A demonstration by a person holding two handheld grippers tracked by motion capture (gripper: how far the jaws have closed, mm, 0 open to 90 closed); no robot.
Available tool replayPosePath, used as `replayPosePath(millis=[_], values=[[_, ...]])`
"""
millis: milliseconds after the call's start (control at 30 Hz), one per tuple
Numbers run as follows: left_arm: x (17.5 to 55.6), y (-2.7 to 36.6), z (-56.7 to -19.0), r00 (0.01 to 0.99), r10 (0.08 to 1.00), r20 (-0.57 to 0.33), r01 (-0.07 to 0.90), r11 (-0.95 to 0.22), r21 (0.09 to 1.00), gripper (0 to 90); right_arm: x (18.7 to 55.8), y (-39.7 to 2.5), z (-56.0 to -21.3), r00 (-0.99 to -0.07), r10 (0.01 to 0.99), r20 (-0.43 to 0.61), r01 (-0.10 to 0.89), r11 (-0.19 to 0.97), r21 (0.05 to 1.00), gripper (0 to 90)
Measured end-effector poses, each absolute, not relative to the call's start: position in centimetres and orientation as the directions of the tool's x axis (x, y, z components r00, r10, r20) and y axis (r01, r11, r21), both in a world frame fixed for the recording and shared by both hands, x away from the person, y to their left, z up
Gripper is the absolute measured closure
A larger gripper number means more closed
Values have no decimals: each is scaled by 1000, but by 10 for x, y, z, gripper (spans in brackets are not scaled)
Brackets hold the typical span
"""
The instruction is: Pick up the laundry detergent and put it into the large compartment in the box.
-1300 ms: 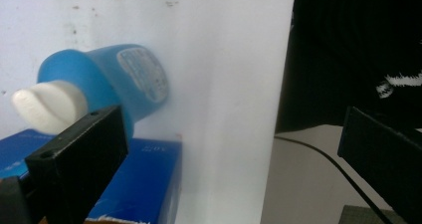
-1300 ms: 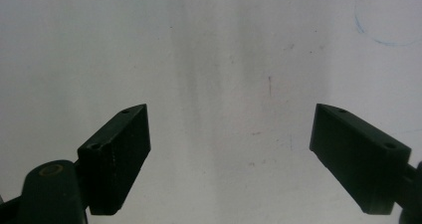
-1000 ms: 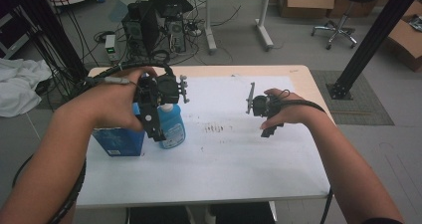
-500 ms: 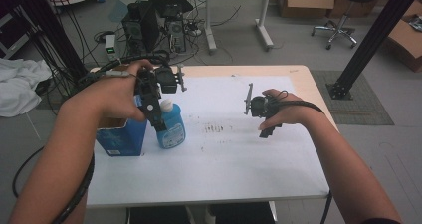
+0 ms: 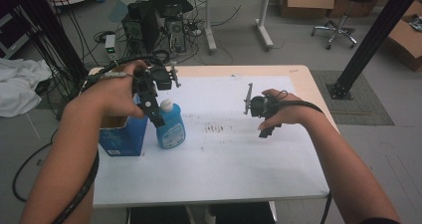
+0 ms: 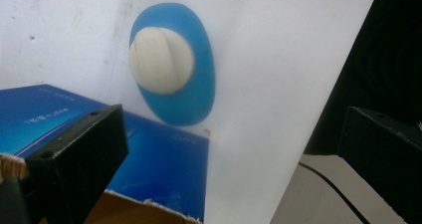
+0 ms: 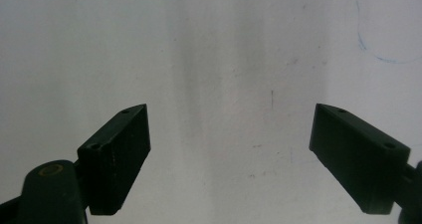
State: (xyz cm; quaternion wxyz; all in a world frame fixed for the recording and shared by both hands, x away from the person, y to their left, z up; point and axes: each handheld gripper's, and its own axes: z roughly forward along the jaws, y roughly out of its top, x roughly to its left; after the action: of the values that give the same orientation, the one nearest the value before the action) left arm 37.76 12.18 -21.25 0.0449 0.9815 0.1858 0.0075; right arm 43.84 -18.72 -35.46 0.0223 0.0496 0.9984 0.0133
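Left tool (image 5: 155,115) hangs right over the blue soap bottle (image 5: 170,124), jaws spread wide and gripping nothing; in the left gripper view the bottle's white cap (image 6: 160,59) sits up ahead between them, well clear of both. The bottle stands upright on the left part of the surface (image 5: 224,159), just beside an open blue box (image 5: 122,134) on its left. Over on the right, the right tool (image 5: 266,129) hovers above bare white, jaws apart and empty too. The surface is a white sheet on a pale wood top, scuffed with dark marks near the middle (image 5: 215,129). Beyond the far edge: grey floor, computer towers (image 5: 154,27) in a tangle of cables, a cardboard box (image 5: 303,0), an office chair (image 5: 348,15), white cloth (image 5: 20,84) far left.
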Motion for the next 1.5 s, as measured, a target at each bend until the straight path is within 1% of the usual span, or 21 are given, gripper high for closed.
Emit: replayPosePath(millis=[467, 967, 1500], values=[[390, 130, -236, 933, 360, 4, 354, -921, 162, 1, 440, -185, -356, -993, 101, -57, 99, 995, 32, 165], [402, 129, -259, 925, 380, -15, 378, -914, 146, 1, 439, -180, -360, -994, 88, -63, 86, 996, 34, 166], [412, 119, -276, 911, 411, -15, 410, -907, 96, 1, 438, -179, -364, -995, 80, -60, 79, 997, 24, 166]])
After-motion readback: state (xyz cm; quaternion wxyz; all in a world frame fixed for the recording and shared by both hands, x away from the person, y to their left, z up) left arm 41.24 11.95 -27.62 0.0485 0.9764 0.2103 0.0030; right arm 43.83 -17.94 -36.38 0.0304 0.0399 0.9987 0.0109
